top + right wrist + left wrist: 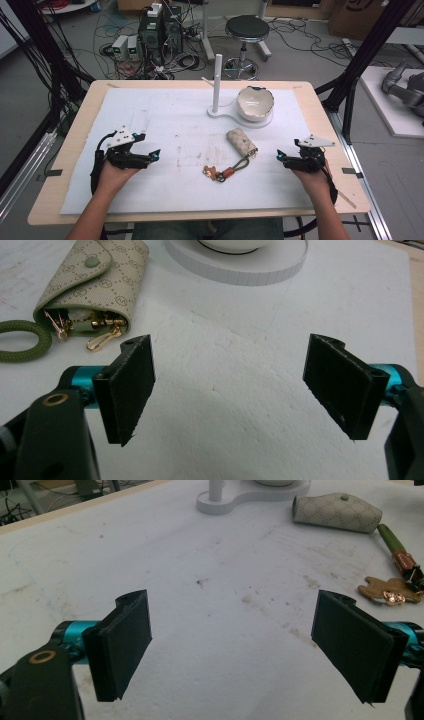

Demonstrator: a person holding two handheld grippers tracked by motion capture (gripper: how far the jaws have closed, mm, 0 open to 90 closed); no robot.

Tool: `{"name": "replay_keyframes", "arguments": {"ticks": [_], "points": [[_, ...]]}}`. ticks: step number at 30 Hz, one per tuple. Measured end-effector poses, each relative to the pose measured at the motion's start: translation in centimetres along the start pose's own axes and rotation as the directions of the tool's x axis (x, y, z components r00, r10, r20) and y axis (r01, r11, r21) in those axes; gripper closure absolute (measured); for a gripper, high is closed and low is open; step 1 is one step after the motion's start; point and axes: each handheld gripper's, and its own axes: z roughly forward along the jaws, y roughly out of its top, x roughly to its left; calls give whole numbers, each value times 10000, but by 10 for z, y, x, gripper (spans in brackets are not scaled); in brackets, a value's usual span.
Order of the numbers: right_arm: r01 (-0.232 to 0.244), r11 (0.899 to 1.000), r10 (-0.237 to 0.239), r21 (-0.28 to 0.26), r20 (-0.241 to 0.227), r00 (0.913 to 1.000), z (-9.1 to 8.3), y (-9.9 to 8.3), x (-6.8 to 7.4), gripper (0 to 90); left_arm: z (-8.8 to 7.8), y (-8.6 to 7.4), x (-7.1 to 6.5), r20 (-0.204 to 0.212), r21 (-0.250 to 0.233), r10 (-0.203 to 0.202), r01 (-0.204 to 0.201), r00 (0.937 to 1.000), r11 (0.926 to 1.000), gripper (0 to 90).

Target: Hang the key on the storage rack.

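The key pouch (pixel 241 141) lay at the centre of the frame with its green cord (pixel 242 164) trailing toward the lower left, well apart from the left gripper (pixel 148 145) at left and the right gripper (pixel 282 156) at right, both gaping wide with nothing between their jaws.

Bright, even overhead light falls on the white foam-covered wooden table (pixel 150 115), casting only faint soft shadows and no glare, while the high view is slightly soft and the gripper views blur toward their far edges.
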Motion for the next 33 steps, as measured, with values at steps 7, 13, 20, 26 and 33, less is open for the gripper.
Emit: {"name": "replay_keyframes", "arguments": {"ticks": [7,13,20,26,33], "points": [[-96,9999,95,83,125,9999,-10,-8,-4,211,20,9,-13,554,185,182,-192,9983,9996,161],[-171,9998,169,66,281,9995,-20,-17,-8,211,38,18,-27,987,219,502,-526,9939,9984,161],[-307,9995,302,103,422,9987,-29,-25,-13,211,59,26,-49,1578,411,724,-798,9848,9960,161],[-325,9994,318,144,473,9984,-31,-28,-15,211,70,30,-62,1722,512,792,-892,9819,9947,161],[-292,9994,282,194,490,9984,-31,-29,-16,212,89,36,-87,2291,727,890,-1082,9693,9915,161]]}}
